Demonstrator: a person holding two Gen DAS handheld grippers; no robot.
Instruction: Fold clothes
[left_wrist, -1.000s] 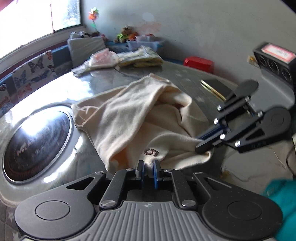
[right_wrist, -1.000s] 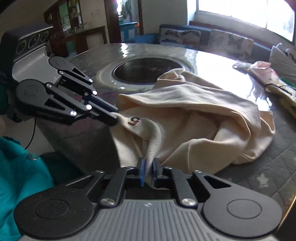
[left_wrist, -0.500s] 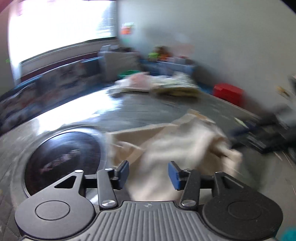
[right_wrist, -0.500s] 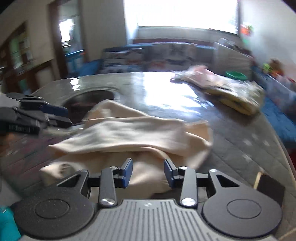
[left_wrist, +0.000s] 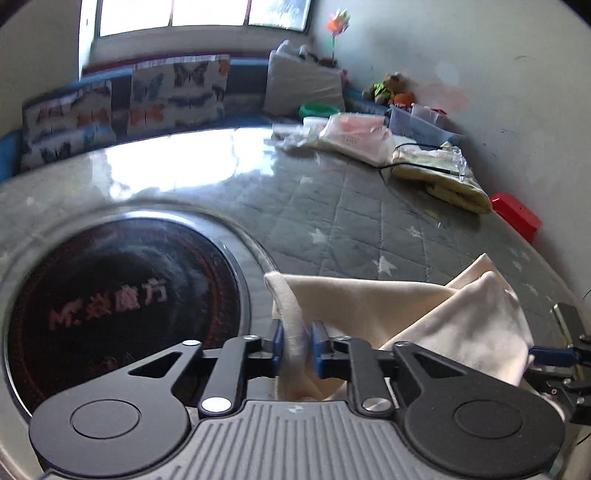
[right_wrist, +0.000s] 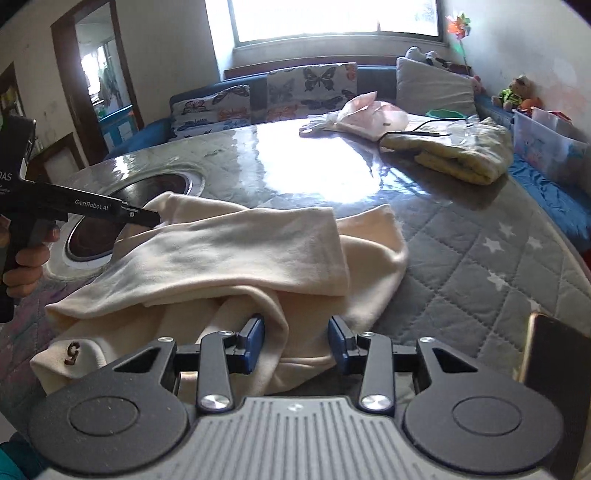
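A cream garment (right_wrist: 240, 254) with a small "5" mark (right_wrist: 72, 352) lies crumpled on the grey quilted table (right_wrist: 461, 258). My left gripper (left_wrist: 297, 349) is closing its jaws on an upright fold of the garment (left_wrist: 406, 314) beside the black hob, and the blue pads press the cloth. In the right wrist view the left gripper (right_wrist: 147, 218), held by a hand, meets the garment's far left edge. My right gripper (right_wrist: 295, 343) stands open over the near edge, with a cloth ridge lying between its pads. Its tip (left_wrist: 546, 356) shows at the garment's right corner.
A round black hob (left_wrist: 110, 295) is set into the table at the left. Bagged yellow clothes (right_wrist: 461, 155) and a pink bag (right_wrist: 369, 114) lie at the far side. A red box (left_wrist: 515, 216) and a dark flat object (right_wrist: 554, 354) sit near the right edge.
Both grippers let go of the hem by the "5", opened and swung over. The left has shut again on a fold by the hob. The right stays open over the near edge.
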